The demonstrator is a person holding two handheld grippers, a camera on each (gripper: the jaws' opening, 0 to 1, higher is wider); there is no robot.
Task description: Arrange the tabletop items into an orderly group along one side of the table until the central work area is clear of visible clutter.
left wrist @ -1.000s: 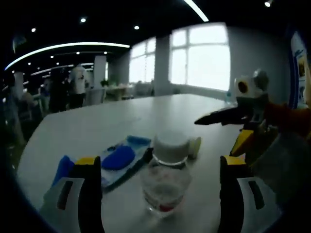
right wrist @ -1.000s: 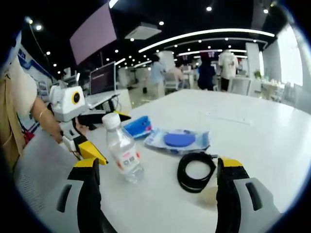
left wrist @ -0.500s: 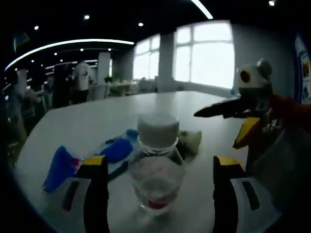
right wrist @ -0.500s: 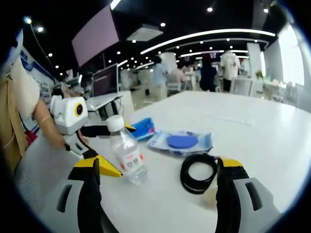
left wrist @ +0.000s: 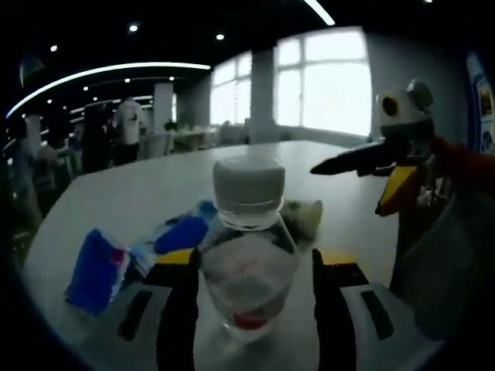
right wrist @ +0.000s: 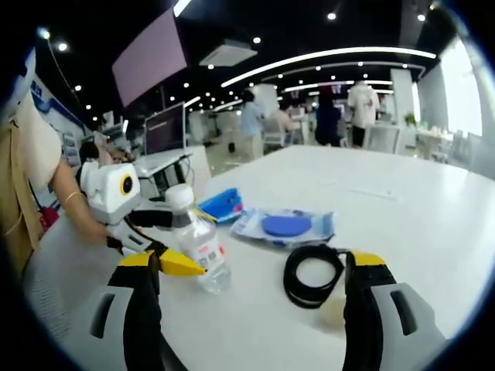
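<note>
Two views, bottle as landmark: you read each line against the water bottle [left wrist: 249,267].
Left gripper view, bottle: it stands upright on the white table [left wrist: 139,197], white cap on top, between your left gripper's [left wrist: 249,297] jaws.
Left gripper view, left gripper: your jaws sit narrow, just beside the bottle's sides; you cannot tell whether they press it.
Left gripper view, blue pack [left wrist: 97,269]: left of the bottle, near it.
Left gripper view, plastic pouch [left wrist: 179,234]: just behind the bottle, to its left, with a blue disc inside.
Left gripper view, right gripper [left wrist: 363,162]: right of the bottle and beyond it.
Right gripper view, bottle [right wrist: 197,241]: upright, with the left gripper's [right wrist: 166,243] jaws on either side of it.
Right gripper view, right gripper [right wrist: 251,297]: your jaws stand wide, holding nothing.
Right gripper view, black cable coil [right wrist: 312,274]: right of the bottle, flat on the table, near your right-hand jaw.
Right gripper view, plastic pouch [right wrist: 284,225]: behind the bottle, to its right.
Right gripper view, blue pack [right wrist: 217,204]: just behind the bottle.
</note>
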